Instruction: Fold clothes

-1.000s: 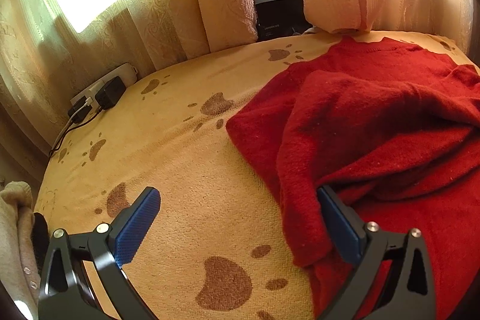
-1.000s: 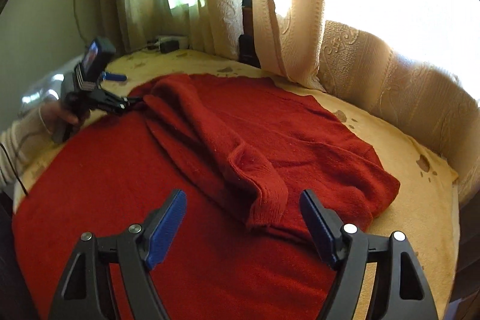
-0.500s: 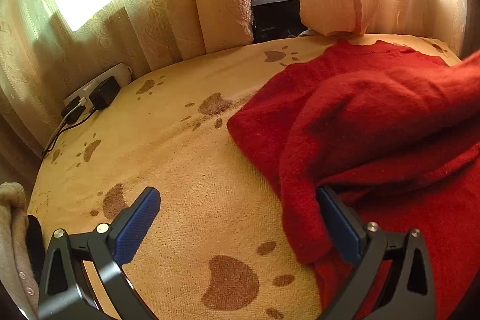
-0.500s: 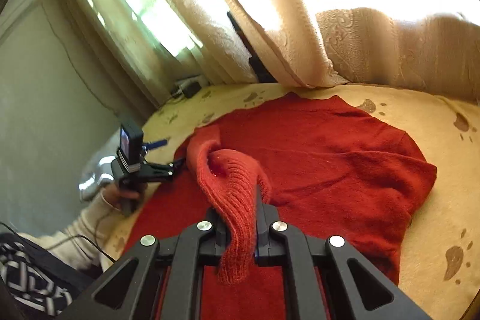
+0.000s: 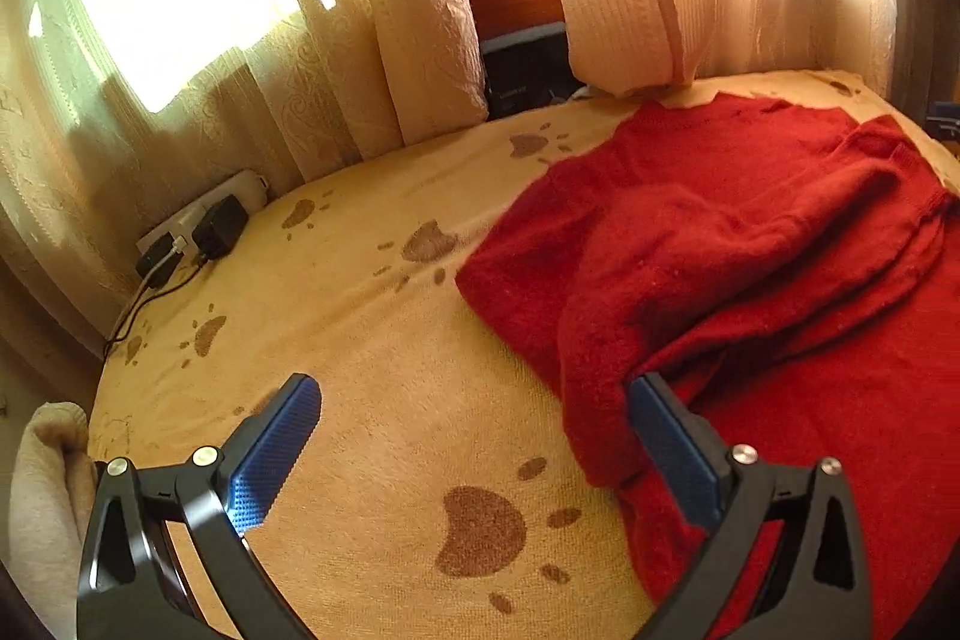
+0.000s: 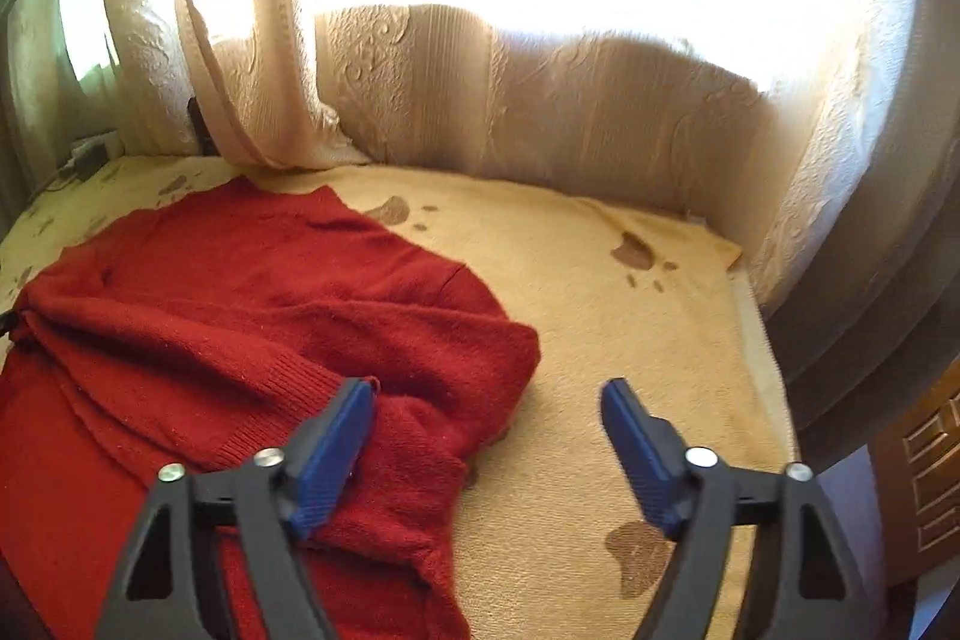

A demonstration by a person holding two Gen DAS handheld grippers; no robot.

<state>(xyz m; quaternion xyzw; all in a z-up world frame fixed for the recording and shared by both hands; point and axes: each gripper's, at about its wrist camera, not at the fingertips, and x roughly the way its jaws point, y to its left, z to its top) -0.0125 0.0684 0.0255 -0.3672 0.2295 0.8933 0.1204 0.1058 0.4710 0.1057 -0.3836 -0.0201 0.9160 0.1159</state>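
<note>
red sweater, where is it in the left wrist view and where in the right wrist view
Left wrist view: the red sweater fills the right half, bunched against the left gripper's right finger.
Right wrist view: the red sweater fills the lower left, under the right gripper's left finger.
Shared landmark: the paw-print blanket beneath it.

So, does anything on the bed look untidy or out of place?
Yes. The sweater is bunched, with one sleeve thrown across its body and its edges uneven. A power strip with plugs lies at the blanket's edge.
</note>
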